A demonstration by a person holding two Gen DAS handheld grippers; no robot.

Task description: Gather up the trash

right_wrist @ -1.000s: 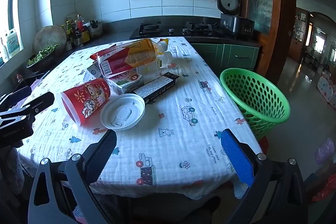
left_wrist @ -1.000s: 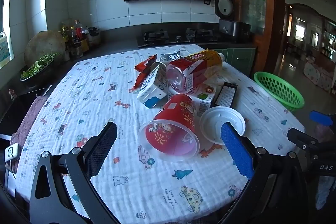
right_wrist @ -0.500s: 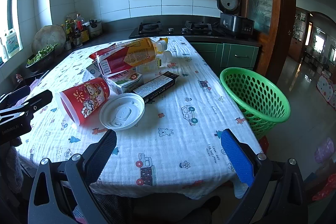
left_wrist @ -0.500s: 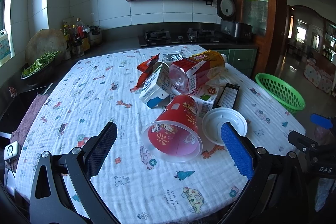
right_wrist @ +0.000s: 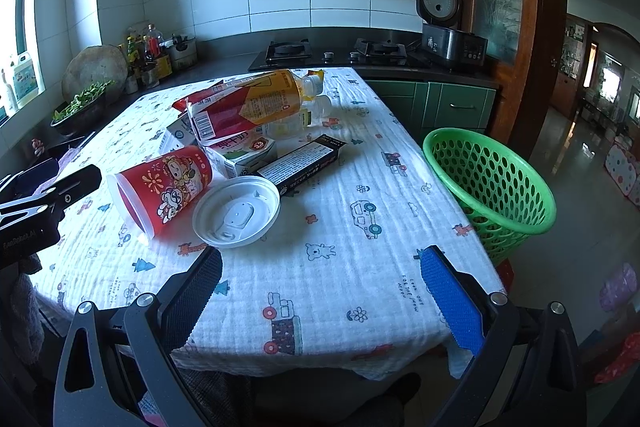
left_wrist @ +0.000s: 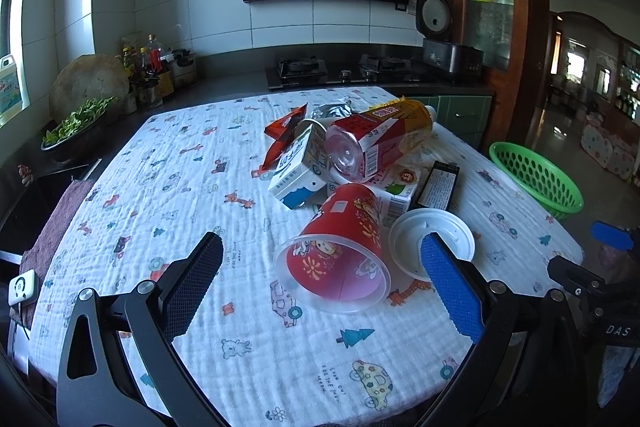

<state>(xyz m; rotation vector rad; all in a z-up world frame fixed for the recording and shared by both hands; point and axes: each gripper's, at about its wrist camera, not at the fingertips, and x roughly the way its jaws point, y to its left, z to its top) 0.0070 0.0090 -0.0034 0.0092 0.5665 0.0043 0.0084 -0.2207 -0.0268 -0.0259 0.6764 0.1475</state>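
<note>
Both hand-held grippers, left [left_wrist: 320, 269] and right [right_wrist: 320, 277], gape empty over a crinkled cloth-covered surface [right_wrist: 360, 235] holding a toppled red paper cup [left_wrist: 340, 251], round white plastic lid [right_wrist: 236, 211] and perforated green basket [right_wrist: 492, 187].

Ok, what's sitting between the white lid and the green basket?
In the right wrist view, only bare printed tablecloth lies between the white lid and the green basket; the black box lies behind that stretch, touching the lid's far rim.
</note>
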